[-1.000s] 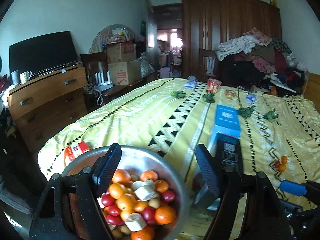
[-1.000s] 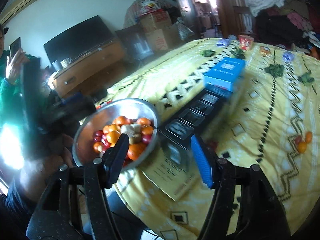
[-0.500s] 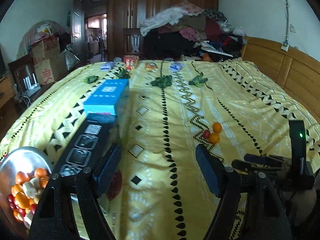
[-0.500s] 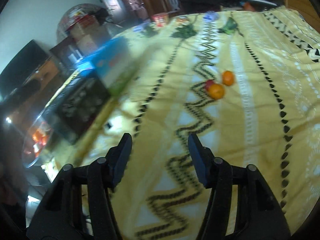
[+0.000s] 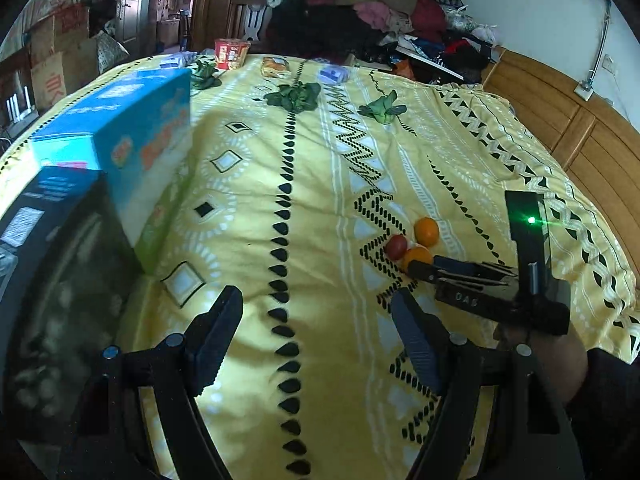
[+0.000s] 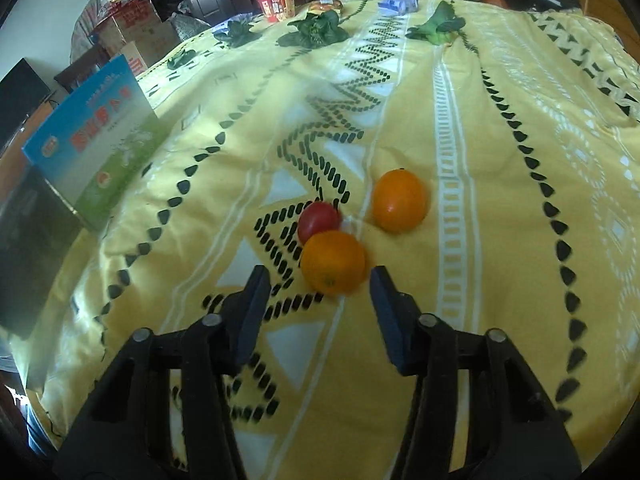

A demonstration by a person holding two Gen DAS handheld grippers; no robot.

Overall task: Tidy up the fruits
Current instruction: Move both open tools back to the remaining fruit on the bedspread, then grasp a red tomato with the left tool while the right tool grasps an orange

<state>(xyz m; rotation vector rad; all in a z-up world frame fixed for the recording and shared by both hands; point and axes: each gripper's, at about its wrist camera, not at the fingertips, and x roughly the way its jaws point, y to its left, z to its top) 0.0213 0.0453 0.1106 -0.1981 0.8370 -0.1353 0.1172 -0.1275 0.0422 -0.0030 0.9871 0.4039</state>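
Two oranges and a small red fruit lie together on the yellow patterned bedspread (image 6: pixel 500 160). In the right wrist view the near orange (image 6: pixel 333 262) sits just ahead of my open right gripper (image 6: pixel 320 280), between its fingertips' line. The red fruit (image 6: pixel 319 219) touches it behind; the second orange (image 6: pixel 399 201) lies to the right. In the left wrist view the same fruits, the near orange (image 5: pixel 416 257), the red fruit (image 5: pixel 396 246) and the far orange (image 5: pixel 426 231), lie ahead to the right, with my right gripper (image 5: pixel 424 270) reaching at them. My left gripper (image 5: pixel 316 312) is open and empty above the bedspread.
A blue box (image 5: pixel 120 136) (image 6: pixel 96 136) and a black box (image 5: pixel 52 256) lie at the left. Leafy greens (image 5: pixel 294 96) (image 6: pixel 316 32), a red cup (image 5: pixel 230 52) and small packets lie at the far side. A clothes pile (image 5: pixel 360 12) and wooden headboard (image 5: pixel 560 120) stand beyond.
Both grippers swung right, away from the metal fruit bowl, which is out of view now. My right gripper has closed in on the loose fruits; the near orange now sits at its fingertips.
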